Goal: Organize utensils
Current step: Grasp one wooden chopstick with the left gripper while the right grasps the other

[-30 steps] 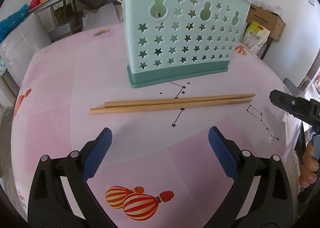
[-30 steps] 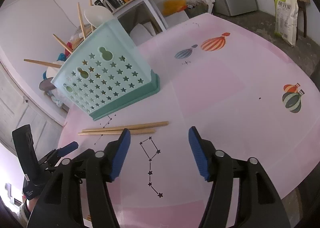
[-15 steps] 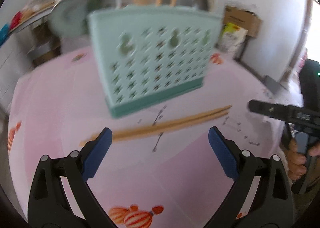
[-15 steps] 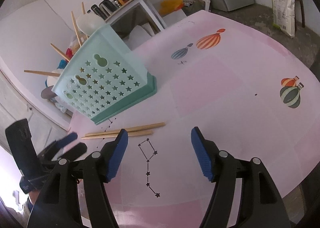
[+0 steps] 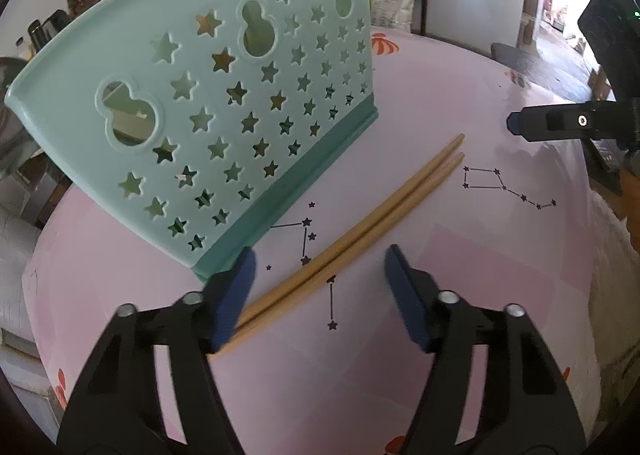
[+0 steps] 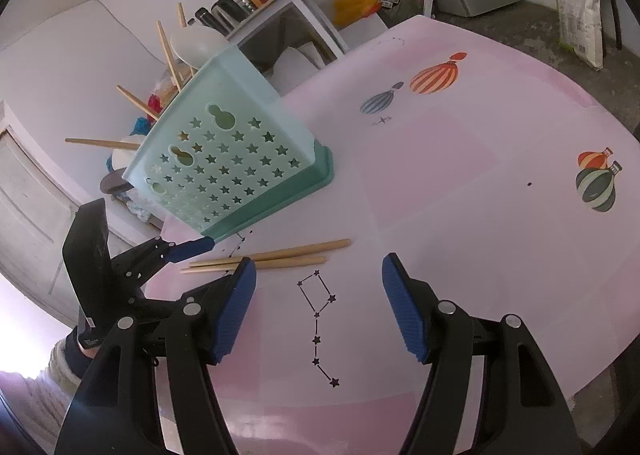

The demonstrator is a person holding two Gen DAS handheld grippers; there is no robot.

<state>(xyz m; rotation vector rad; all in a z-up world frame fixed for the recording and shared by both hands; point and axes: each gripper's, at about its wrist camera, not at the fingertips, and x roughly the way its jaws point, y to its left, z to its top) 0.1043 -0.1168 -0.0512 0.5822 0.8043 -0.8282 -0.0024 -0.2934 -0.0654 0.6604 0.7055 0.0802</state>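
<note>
Left claw [image 5: 316,295] spread wide over pair of wooden chopsticks [image 5: 360,235] | right claw [image 6: 316,307] also agape, empty | mint star-punched plastic holder [image 5: 208,103] ahead already holds sticks; pair left.

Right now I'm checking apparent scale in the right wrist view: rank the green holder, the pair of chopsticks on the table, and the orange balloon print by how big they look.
1. green holder, clearly largest.
2. pair of chopsticks.
3. orange balloon print, smallest; it lies farther away, so its true size is unsure.
</note>
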